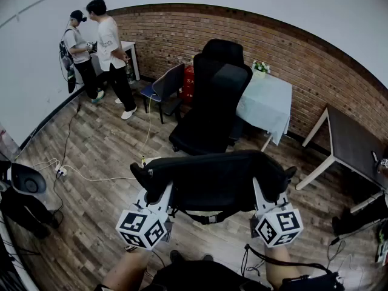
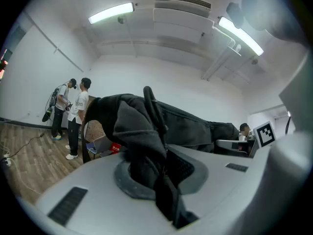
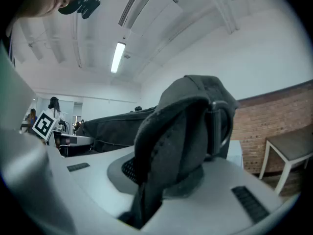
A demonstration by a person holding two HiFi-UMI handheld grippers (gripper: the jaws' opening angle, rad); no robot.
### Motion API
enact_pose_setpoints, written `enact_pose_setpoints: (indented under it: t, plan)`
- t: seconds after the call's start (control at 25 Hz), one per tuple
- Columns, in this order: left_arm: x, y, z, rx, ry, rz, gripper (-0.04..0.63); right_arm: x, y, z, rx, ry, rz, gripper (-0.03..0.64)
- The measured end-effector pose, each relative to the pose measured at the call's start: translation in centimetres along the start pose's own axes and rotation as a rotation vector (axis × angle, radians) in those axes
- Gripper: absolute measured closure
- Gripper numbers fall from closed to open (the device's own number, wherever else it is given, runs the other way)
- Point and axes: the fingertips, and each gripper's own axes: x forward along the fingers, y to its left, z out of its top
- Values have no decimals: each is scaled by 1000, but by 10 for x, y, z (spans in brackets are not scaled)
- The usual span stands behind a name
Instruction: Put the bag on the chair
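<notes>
So both grippers are clamped on the black bag [image 1: 212,177] right now. The left gripper [image 1: 159,194] has its jaws pinched on fabric at one end and the right gripper [image 1: 262,193] on the other, so the bag hangs crosswise with its long axis running jaw to jaw. The black office chair [image 1: 212,102] sits straight ahead past the bag, about equally near either hand and not touching it. No idea what's inside the bag, if anything.
</notes>
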Motion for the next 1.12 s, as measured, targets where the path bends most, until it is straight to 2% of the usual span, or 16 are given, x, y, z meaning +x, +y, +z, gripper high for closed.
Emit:
enact_pose_setpoints:
  t: [0.32,0.72,1.12]
  plan:
    - [-1,2,12,23,-14,-9,540,7,4,7,5,-4,6,551]
    - [-5,9,17,16,-33,-21,540,11,11,9,18,-11,9,551]
    - [-8,29,21,23,-31,-29,540,27,25,5,28,-3,6,549]
